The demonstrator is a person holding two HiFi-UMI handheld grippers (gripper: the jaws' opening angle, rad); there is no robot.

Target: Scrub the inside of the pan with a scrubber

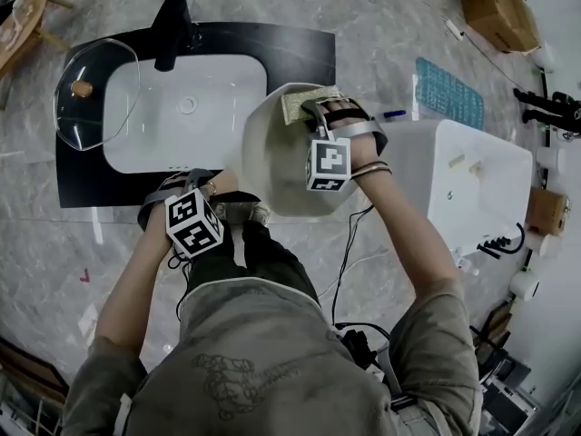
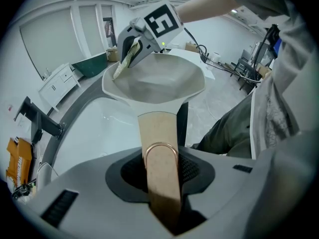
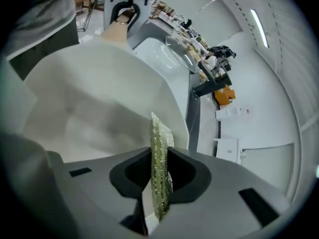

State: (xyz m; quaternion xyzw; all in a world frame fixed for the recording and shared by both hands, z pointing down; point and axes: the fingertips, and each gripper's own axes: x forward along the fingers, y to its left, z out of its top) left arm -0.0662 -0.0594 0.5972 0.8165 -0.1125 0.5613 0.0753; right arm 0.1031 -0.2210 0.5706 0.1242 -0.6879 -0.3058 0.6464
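A pale, off-white pan [image 1: 272, 162] is held up in front of the sink, its tan handle [image 2: 158, 148] pointing toward me. My left gripper [image 1: 229, 209] is shut on that handle [image 1: 238, 210]. In the left gripper view the bowl of the pan [image 2: 159, 81] opens upward, and the handle runs down between my jaws [image 2: 160, 183]. My right gripper [image 1: 316, 109] reaches into the pan at its far rim, shut on a thin yellow-green scrubber [image 1: 304, 105]. Seen from the right gripper view, the scrubber [image 3: 160, 173] stands on edge between the jaws [image 3: 159, 193], against the pan's inner wall [image 3: 89, 108].
A white sink basin [image 1: 182, 107] sits in a black counter with a black faucet [image 1: 171, 30] behind it. A glass lid [image 1: 91, 89] rests at the sink's left end. A white box-like unit [image 1: 472, 180] stands to the right, with a teal mat [image 1: 449, 89] beyond it.
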